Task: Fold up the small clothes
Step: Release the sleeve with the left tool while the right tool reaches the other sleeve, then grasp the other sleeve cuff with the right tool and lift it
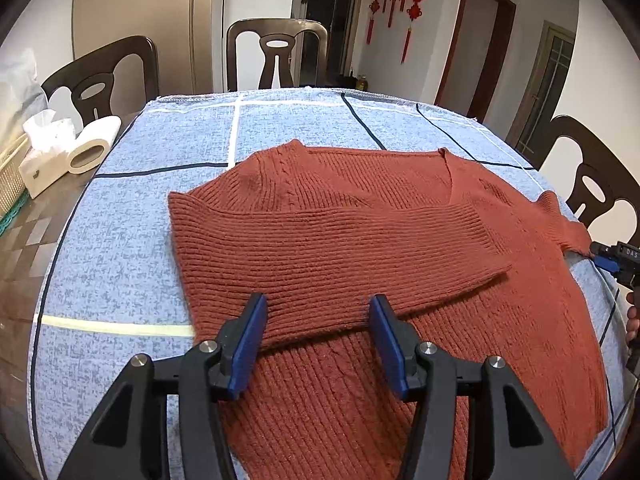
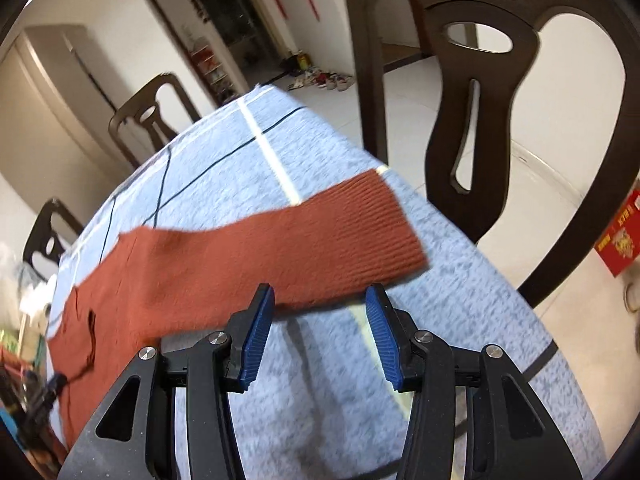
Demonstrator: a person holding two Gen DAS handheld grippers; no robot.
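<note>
Left wrist view shows the sweater (image 1: pixel 360 248) spread on the table (image 1: pixel 120 240), one sleeve folded across. Both the left claw (image 1: pixel 318 344) and right claw (image 2: pixel 320 336) gape half-open, empty. Right should pinch the outstretched sleeve (image 2: pixel 352 236) at twelve o'clock near its cuff, squarely.

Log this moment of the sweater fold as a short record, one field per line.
garment: rust-red knit sweater, lying flat
surface: blue checked tablecloth
left sleeve: folded across the body
right sleeve: stretched out flat towards the table edge
left gripper: open, above the folded sleeve
right gripper: open, empty, near the right sleeve's edge
nearby: tissue box, paper roll
</note>
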